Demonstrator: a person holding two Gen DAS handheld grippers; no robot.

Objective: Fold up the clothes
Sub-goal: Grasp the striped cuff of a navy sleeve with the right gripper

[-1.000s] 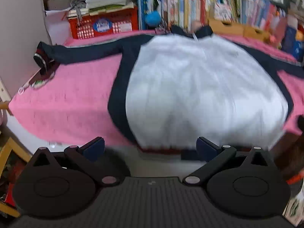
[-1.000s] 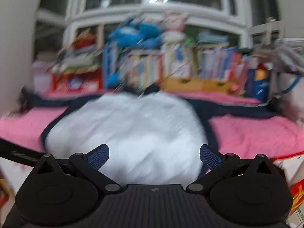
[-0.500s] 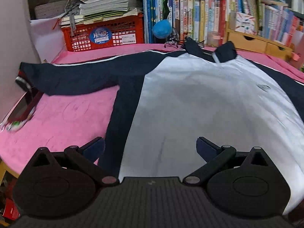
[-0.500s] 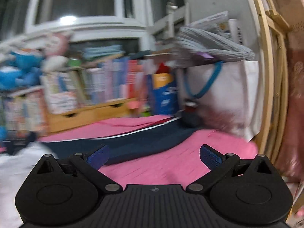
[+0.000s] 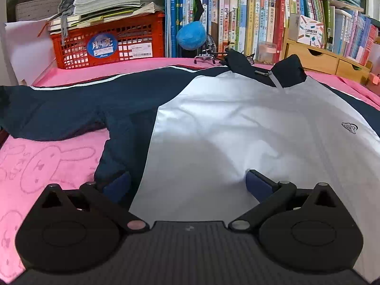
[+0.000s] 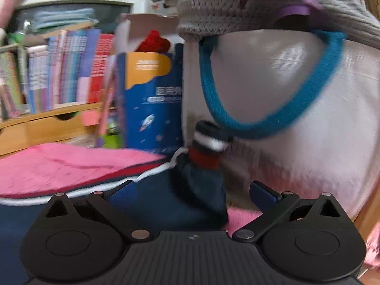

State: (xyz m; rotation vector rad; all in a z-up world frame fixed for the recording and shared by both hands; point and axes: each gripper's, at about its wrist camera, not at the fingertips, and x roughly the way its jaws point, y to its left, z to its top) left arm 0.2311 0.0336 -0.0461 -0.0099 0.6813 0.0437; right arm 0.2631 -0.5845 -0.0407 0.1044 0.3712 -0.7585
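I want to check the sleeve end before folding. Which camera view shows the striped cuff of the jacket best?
The right wrist view: the striped cuff sits just ahead of the open right gripper, though blurred. The left wrist view shows the jacket body, collar and one sleeve, but no cuff.

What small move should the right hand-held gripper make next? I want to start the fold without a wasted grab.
Probably ease the right hand-held gripper down and forward, then close on the sleeve near its striped cuff. Its jaws are open with the navy fabric between them, and the jacket lies spread flat, unfolded.
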